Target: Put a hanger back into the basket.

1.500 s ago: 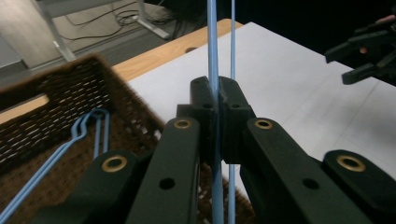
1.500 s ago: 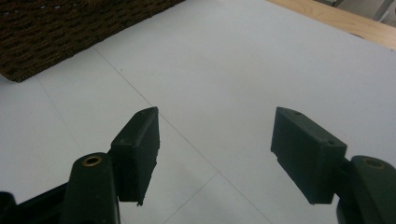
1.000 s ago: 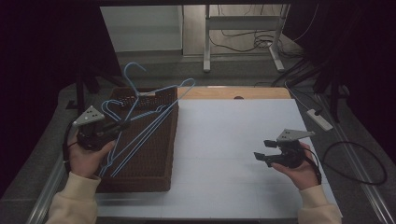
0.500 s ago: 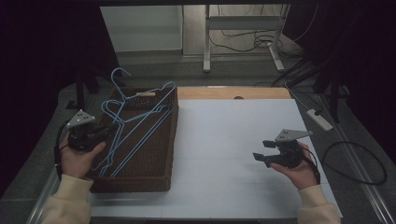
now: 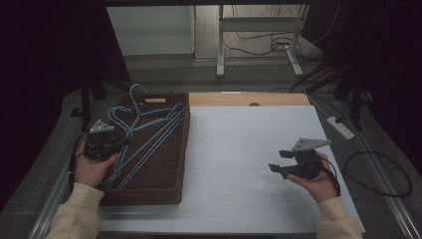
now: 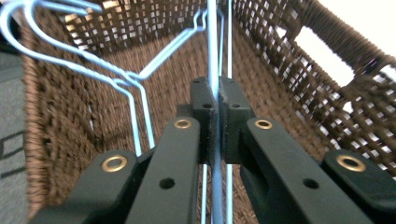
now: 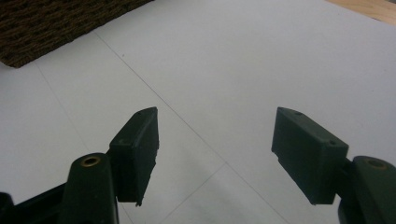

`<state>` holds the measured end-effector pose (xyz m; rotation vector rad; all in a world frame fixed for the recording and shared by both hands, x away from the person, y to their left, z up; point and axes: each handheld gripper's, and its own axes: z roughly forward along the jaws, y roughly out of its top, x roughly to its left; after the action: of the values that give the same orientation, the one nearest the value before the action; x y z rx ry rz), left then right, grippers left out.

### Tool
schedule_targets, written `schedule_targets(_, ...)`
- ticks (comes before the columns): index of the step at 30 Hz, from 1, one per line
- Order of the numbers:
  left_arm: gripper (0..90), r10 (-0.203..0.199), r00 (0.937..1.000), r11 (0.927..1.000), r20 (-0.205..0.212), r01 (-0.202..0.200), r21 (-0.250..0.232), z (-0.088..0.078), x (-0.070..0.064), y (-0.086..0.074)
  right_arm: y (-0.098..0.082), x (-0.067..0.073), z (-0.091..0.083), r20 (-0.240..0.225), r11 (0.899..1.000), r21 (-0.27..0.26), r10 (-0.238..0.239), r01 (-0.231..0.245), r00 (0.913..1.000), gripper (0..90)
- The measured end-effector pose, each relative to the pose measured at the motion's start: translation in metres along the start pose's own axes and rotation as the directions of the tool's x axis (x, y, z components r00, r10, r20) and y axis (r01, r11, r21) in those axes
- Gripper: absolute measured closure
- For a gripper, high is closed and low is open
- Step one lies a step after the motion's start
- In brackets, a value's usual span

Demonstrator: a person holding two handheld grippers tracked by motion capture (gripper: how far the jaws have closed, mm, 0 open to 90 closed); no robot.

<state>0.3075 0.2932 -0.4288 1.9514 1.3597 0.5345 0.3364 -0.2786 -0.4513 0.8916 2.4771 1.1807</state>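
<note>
The left gripper (image 6: 218,109) is squeezed tight on a thin blue hanger (image 6: 212,56) inside the brown basket (image 5: 176,164). Right of the basket, the right gripper (image 5: 282,161) waits over the white table (image 5: 239,149), wide open and holding nothing. The hanger looks ready to be laid down or lifted clear; the next move needs care with the tangled hangers (image 5: 149,129).

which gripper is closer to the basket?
Left. The left gripper is over the basket, shut on a blue hanger inside it. The right gripper sits open above the white sheet, well off to the basket's right.
</note>
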Motion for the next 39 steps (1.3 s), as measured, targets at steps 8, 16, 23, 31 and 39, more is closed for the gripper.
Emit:
schedule_targets(8, 86.5, -0.013, 0.9999, 0.9964, 0.009, 0.012, 0.084, 0.021, -0.002, -0.002, -0.001, 0.0, 0.001, -0.007, 1.0, 0.015, -0.003, 0.003, 1.0, 32.5)
schedule_targets(16, 85.2, -0.021, 0.9974, 0.976, -0.068, 0.035, 0.215, 0.034, 0.001, -0.002, -0.001, 0.001, 0.003, -0.016, 1.0, 0.025, -0.007, 0.007, 0.9999, 32.2)
schedule_targets(23, 82.6, -0.015, 0.9942, 0.9494, -0.107, 0.047, 0.311, 0.046, 0.006, -0.005, -0.001, 0.002, 0.004, -0.023, 0.999, 0.035, -0.009, 0.01, 0.9997, 32.0)
schedule_targets(31, 68.2, 0.03, 0.9919, 0.9631, -0.123, 0.005, 0.269, 0.041, 0.002, -0.005, -0.001, 0.003, 0.005, -0.04, 0.999, 0.039, -0.015, 0.017, 0.9991, 31.8)
schedule_targets(39, 43.4, 0.051, 0.9977, 0.9973, -0.046, -0.048, 0.056, 0.006, -0.015, 0.004, -0.001, 0.003, 0.003, -0.045, 1.0, 0.026, -0.012, 0.013, 0.9989, 31.8)
